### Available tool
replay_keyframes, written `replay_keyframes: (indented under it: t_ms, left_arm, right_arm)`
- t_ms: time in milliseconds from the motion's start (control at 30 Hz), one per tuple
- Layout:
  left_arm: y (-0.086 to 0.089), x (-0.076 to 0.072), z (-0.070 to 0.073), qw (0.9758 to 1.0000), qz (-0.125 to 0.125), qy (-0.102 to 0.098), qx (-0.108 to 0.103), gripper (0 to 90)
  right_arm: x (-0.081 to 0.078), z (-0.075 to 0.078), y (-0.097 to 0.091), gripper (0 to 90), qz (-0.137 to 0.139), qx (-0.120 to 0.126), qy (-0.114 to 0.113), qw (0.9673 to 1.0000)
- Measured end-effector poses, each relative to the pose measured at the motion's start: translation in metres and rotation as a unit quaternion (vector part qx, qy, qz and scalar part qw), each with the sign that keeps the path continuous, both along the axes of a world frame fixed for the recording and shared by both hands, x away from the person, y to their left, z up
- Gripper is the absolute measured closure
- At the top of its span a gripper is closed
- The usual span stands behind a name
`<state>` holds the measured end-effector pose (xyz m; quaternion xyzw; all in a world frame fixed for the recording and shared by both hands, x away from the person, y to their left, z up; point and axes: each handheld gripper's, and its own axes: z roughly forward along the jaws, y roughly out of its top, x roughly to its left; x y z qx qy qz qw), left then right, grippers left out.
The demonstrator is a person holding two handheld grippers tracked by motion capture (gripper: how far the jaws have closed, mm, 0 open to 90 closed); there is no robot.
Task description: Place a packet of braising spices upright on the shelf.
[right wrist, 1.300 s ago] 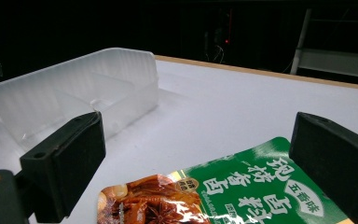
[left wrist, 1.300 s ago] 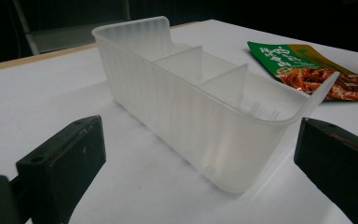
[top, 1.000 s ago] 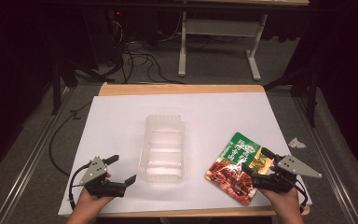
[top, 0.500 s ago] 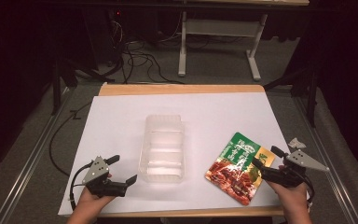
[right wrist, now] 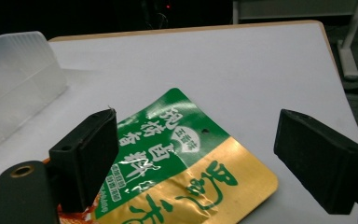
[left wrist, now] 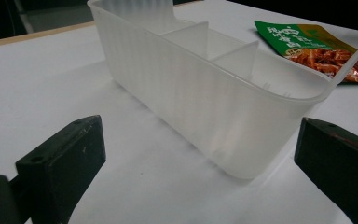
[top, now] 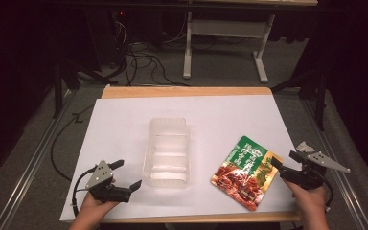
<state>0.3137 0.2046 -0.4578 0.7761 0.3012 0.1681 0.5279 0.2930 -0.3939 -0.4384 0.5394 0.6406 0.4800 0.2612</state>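
A: What is lying on the white-covered wooden bench (top: 124, 120), taken from largest to smallest?

B: A clear, ribbed plastic tray with dividers (top: 167, 152) is standing at centre. A flat green-and-gold foil snack pouch (top: 245, 171) is lying to its right, apart from it, near the front edge.

A: And the grippers?

B: The right gripper (top: 281, 161) is hanging just over the pouch's gold corner, its jaws having just been closing a little yet standing wide, nothing pressed between them. The left gripper (top: 127, 173) is resting beside the tray's near corner, jaws wide and empty.

A: What is likely to go wrong?

B: The pouch is lying flat; the jaws may slide over the foil and push it off the bench.
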Motion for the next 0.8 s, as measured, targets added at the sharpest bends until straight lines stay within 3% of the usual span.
replay_keyframes:
  t_ms: [300,800]
  left_arm:
    - [0.001,0.000,0.001,1.0000,-0.005,-0.004,-0.001,2.6]
    - [0.000,-0.001,0.001,1.0000,-0.004,-0.005,-0.003,2.6]
  right_arm:
    - [0.003,-0.007,-0.016,14.6,-0.024,0.013,0.031,0.9991]
    - [0.023,-0.018,-0.019,15.6,-0.027,0.036,0.082,0.9956]
